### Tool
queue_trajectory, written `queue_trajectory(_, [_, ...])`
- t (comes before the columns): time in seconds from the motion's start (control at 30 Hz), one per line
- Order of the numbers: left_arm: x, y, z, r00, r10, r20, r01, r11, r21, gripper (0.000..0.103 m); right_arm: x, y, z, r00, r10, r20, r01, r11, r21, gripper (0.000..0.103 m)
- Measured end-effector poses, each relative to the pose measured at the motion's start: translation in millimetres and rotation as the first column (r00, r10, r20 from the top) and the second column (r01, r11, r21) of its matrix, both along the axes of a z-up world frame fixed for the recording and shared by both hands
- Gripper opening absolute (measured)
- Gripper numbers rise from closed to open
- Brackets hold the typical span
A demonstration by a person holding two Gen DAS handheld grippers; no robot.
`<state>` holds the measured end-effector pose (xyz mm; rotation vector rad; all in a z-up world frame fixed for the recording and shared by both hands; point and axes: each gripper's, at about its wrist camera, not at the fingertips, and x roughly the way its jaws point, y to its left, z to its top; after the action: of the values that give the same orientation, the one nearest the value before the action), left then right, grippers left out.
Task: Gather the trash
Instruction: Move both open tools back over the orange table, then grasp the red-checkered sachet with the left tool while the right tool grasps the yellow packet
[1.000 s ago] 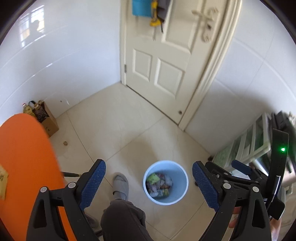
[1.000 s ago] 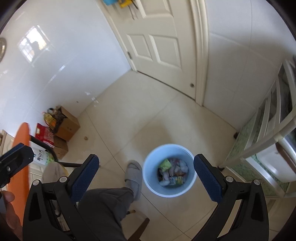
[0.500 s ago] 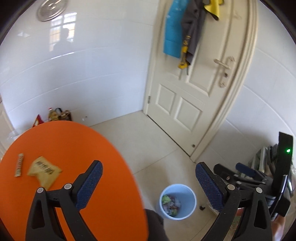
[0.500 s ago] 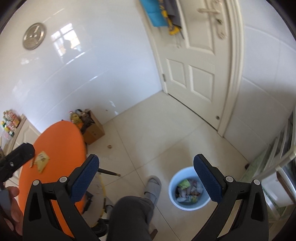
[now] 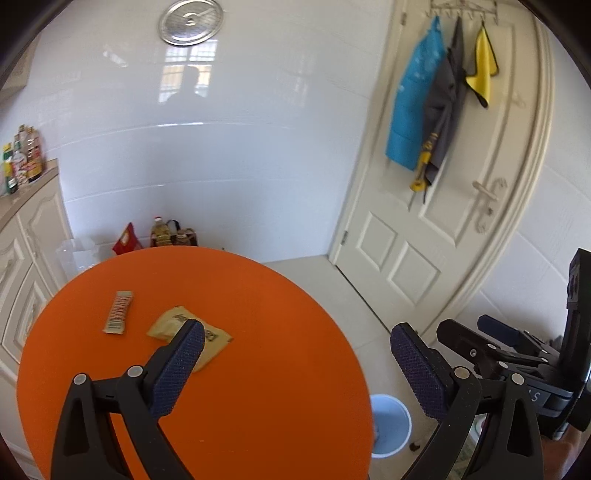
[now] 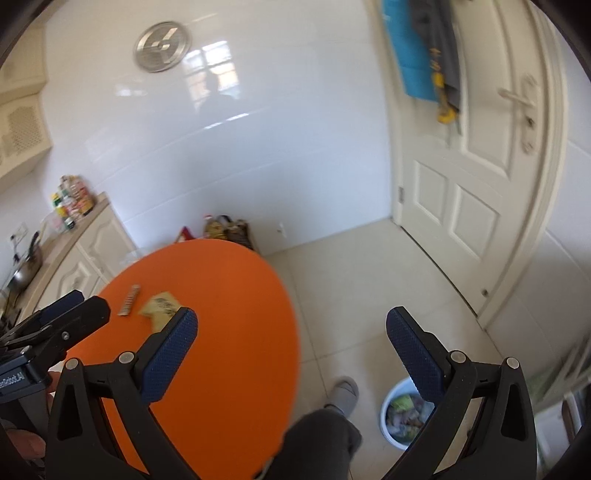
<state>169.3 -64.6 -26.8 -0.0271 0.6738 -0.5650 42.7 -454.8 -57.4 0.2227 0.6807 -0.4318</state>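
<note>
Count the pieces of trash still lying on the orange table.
2. A narrow bar wrapper lies toward the table's left side; a crumpled tan packet lies just to its right, partly behind a finger of the left tongs, which might hide more.

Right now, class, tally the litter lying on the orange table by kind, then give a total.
Long striped bar wrapper: 1
Yellow crumpled packet: 1
Total on the orange table: 2

You face a glossy white tiled wall (image 5: 229, 155) with a round metal vent (image 5: 191, 21) high up and a window's reflection below it. Right stands a cream panelled door (image 5: 454, 206) hung with cloths; left, cream cabinets (image 6: 92, 254); pale floor tiles (image 6: 369, 288) beneath.
</note>
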Motion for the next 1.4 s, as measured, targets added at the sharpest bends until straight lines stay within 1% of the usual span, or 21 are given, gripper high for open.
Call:
queue_trajectory(0.07, [-6.9,21.9,6.0,0.999,0.039,0.019,-0.039,0.999,-0.008,0.099,11.3,15.7,3.1,0.999,0.04,0.007,-0.04,0.999,-0.004,0.103])
queue_trajectory(0.2, [-22.3,51.1,12.8,0.993,0.112,0.04,-0.111,0.993,-0.03,0.099,30.4,45.2,8.0,0.994,0.109,0.015,-0.109,0.994,-0.018,0.103])
queue_trajectory(0.37, [-50.7,84.6,17.7,0.976,0.208,0.067,-0.205,0.978,-0.048,0.1,50.0,78.5,11.4,0.981,0.192,0.021,-0.191,0.981,-0.036,0.103])
queue_trajectory(0.5, [-68.7,97.5,16.4,0.963,0.257,0.085,-0.254,0.966,-0.051,0.1,65.0,103.1,8.6,0.968,0.249,0.018,-0.248,0.968,-0.041,0.103])
queue_trajectory(0.63, [-85.7,108.4,10.6,0.95,0.299,0.094,-0.297,0.954,-0.027,0.1,78.0,125.1,4.1,0.955,0.296,0.011,-0.295,0.955,-0.042,0.103])
queue_trajectory(0.83, [-85.0,114.1,2.5,0.938,0.342,0.064,-0.342,0.94,-0.013,0.1,99.3,141.6,-9.1,0.945,0.327,-0.022,-0.328,0.944,-0.042,0.103])
queue_trajectory(0.97, [-59.7,102.6,-1.5,0.933,0.358,0.034,-0.358,0.934,0.006,0.101,120.3,140.6,-30.9,0.937,0.34,-0.075,-0.343,0.939,-0.033,0.103])
queue_trajectory(1.0, [-49.5,94.5,-0.8,0.931,0.363,0.024,-0.364,0.931,0.013,0.101,124.6,137.8,-35.8,0.936,0.342,-0.087,-0.346,0.938,-0.03,0.103])
queue_trajectory(1.07, [-35.3,89.3,-6.4,0.929,0.369,0.004,-0.369,0.929,0.024,0.1,137.0,134.5,-50.2,0.93,0.347,-0.119,-0.352,0.936,-0.018,0.103])
queue_trajectory(1.2, [9.4,79.1,-14.1,0.928,0.37,-0.033,-0.368,0.928,0.056,0.1,165.2,125.3,-85.5,0.915,0.356,-0.19,-0.36,0.933,0.014,0.101])
queue_trajectory(1.4, [90.0,49.0,-35.4,0.926,0.366,-0.094,-0.354,0.928,0.119,0.1,204.6,109.2,-139.6,0.881,0.373,-0.29,-0.372,0.926,0.062,0.093])
